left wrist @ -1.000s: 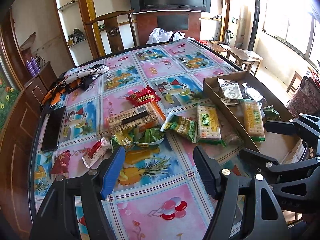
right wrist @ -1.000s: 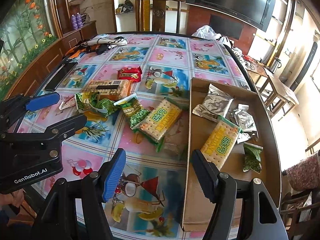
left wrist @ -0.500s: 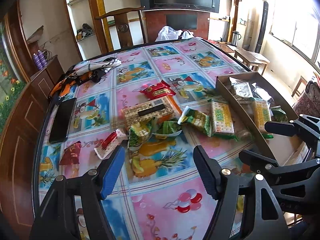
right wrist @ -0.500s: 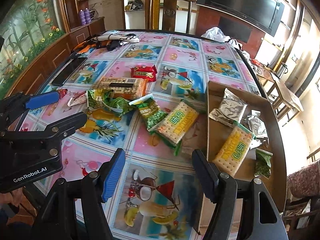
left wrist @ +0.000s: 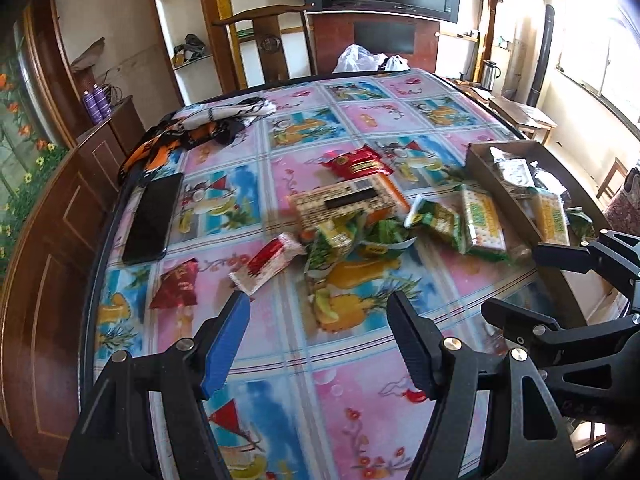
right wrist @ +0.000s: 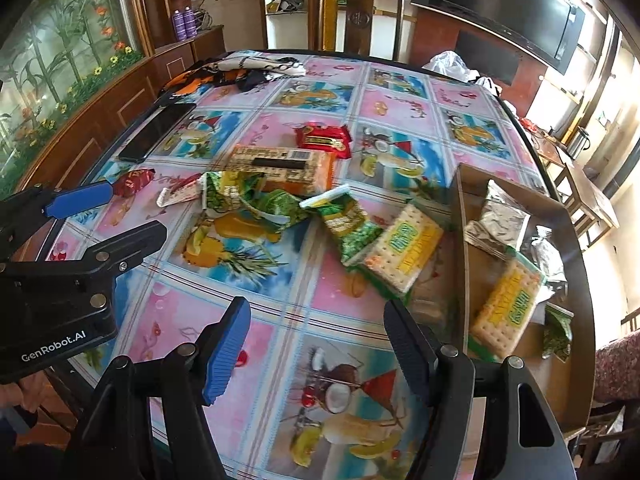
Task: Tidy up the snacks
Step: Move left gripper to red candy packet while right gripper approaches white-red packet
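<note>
Looking across the table (right wrist: 256, 320) from left to right, I can see my job is only partly done. Far on the left lies a black phone (left wrist: 154, 212), which is not a snack, so I leave it. Near it sits a small dark red packet (left wrist: 176, 286), all alone. Next comes a red and white wrapped bar (left wrist: 266, 266), then a crumpled green and yellow bag (right wrist: 240, 200). Behind that is a long cracker box (right wrist: 280, 166) with a red snack packet (right wrist: 324, 138) just past it. After those come a green pea bag (right wrist: 348, 224) and a yellow cracker pack (right wrist: 404, 252). That cracker pack lies just beside the cardboard tray (right wrist: 458, 216), but still outside it.

Inside the tray, on the right, I count a silver pouch (right wrist: 500, 220), another yellow cracker pack (right wrist: 508, 312), a small green bag (right wrist: 558, 336) and one more shiny pouch that I cannot see well. So a few snacks are put away, and I think about seven are still waiting on the tablecloth.

My left gripper (left wrist: 318, 344) hangs over the near part of the table with its fingers apart and nothing between them. My right gripper (right wrist: 316, 346) is the same, fingers apart and holding nothing, near the tray's front corner. I think the yellow cracker pack by the tray is the easiest one to grab next.
</note>
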A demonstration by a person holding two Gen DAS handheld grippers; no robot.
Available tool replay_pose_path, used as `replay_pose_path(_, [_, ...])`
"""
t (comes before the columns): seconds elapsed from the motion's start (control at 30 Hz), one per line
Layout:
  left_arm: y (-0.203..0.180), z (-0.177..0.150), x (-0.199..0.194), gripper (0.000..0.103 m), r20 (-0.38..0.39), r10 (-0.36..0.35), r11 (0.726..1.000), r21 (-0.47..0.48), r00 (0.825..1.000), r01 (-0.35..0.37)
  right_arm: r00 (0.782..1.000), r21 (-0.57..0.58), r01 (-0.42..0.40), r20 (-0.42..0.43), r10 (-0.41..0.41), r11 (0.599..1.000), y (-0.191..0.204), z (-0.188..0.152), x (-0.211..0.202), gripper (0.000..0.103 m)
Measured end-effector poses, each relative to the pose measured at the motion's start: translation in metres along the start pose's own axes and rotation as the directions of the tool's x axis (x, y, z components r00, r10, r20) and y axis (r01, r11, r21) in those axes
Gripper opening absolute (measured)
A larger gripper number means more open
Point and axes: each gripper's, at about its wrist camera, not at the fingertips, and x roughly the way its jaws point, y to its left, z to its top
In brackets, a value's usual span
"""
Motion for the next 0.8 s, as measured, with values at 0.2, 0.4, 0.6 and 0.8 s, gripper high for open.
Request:
replay_pose_path(0.2, [0.024,-0.008,-0.001,0.070,-0.010,0.024,0.999,-0.031,1.000,-0.024,1.000,-0.025,-0.025,-0.011,0.025,0.999,0.022,0.006,0.008,0.073])
replay_pose_path(0.4, [0.048,-0.018,-0.001,0.070,-0.025,0.045,0.997,-0.065,0.999,-0.047,0.999,-0.053,-0.049,-0.023,0.048,0.997,0.044,0.011,0.017,0.073])
replay_pose_path(0.6, [0.077,-0.028,0.004,0.070,-0.049,0.071,0.991,-0.111,0.996,-0.076,0.997,-0.074,-0.072,-0.046,0.069,0.995,0.063,0.017,0.029,0.073])
replay_pose_path(0.8, [0.109,-0.025,0.020,0.070,-0.080,0.086,0.983,-0.158,0.993,-0.097,0.994,-0.065,-0.082,-0.073,0.077,0.995,0.071,0.020,0.041,0.073])
